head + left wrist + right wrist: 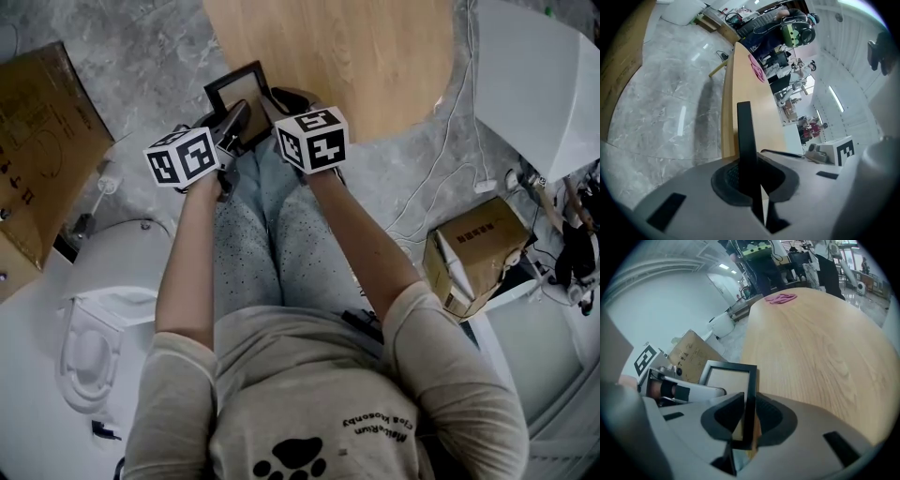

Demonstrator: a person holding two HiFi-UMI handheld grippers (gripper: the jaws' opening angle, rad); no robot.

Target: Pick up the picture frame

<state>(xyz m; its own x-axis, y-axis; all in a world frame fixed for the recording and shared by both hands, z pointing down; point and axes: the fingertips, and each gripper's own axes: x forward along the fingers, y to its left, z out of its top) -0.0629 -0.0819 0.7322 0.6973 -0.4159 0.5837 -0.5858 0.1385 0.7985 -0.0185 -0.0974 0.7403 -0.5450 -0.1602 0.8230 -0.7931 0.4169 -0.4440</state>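
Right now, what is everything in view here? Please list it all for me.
table: one, light wood, round, ahead of the person
frame: one, black, over the table's near edge
pink thing: one, far side of the table
floor: one, grey marble, all round
boxes: two, brown cardboard, on the floor, one at left, one at right
cable: one, white, on the floor right of the table
left hand-held gripper: one, grey, shut on the frame's edge
right hand-held gripper: one, grey, shut on the frame's side
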